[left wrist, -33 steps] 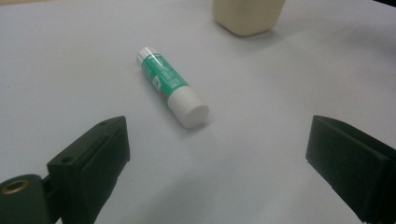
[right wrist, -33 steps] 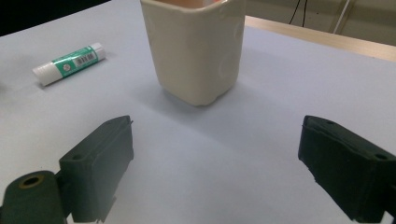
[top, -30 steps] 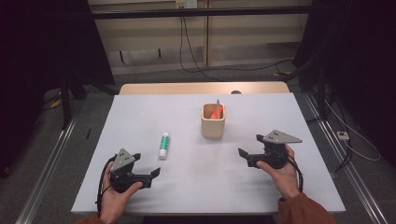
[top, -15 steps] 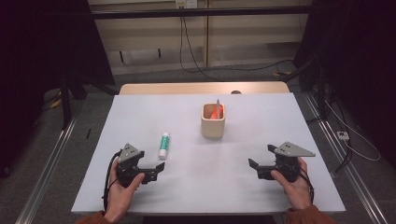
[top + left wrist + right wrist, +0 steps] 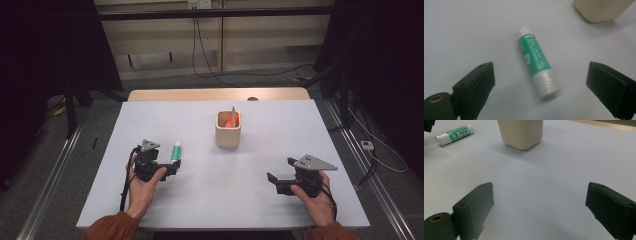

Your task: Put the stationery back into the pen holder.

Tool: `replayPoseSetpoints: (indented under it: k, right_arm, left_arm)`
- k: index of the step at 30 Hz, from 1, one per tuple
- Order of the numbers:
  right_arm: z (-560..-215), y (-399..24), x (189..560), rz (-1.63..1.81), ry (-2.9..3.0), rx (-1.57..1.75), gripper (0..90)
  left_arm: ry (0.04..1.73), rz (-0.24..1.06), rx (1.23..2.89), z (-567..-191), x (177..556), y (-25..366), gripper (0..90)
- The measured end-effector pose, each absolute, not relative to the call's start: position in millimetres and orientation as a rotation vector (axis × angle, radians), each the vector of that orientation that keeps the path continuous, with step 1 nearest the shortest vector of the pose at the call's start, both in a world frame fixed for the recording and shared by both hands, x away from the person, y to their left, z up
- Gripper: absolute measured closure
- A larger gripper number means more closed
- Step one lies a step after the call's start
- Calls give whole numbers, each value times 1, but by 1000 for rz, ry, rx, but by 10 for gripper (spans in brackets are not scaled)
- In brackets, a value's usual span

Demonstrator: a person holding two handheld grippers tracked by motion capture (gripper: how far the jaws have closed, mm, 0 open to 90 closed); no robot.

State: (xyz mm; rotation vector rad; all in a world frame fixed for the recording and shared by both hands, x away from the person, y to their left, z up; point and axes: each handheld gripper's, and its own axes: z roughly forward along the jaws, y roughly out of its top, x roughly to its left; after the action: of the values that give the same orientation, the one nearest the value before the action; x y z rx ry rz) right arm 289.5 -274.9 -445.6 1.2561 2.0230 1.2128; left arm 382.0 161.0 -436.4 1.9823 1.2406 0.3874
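Lying flat on the table (image 5: 210, 200), the glue stick (image 5: 537, 61) sits between the left gripper's (image 5: 541, 87) spread jaws, untouched. Right gripper (image 5: 277, 181) gapes empty at five o'clock from the cup (image 5: 228, 131).

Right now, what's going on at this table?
A person holds a gripper in each hand. The left gripper, jaws open, is lined up on a green-and-white glue stick lying flat on the white table, not yet touching it. The right gripper hovers open and empty. A beige cup stands beyond them.
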Motion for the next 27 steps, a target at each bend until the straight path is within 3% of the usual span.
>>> replayPoseSetpoints:
  k: [6,11,20,27]
  right_arm:
    - [-447,-275,290,1208,2027,1265,81]
    - [-447,-275,290,1210,2031,1261,80]
    - [-448,-274,291,1207,2038,1261,81]
    - [-449,-273,292,1211,2049,1264,81]
  left_arm:
    - [1288,441,2028,-439,392,149,103]
    - [1362,407,2059,-443,401,141,110]
    - [1378,350,2132,-451,406,132,302]
    - [1353,424,2175,-452,404,129,416]
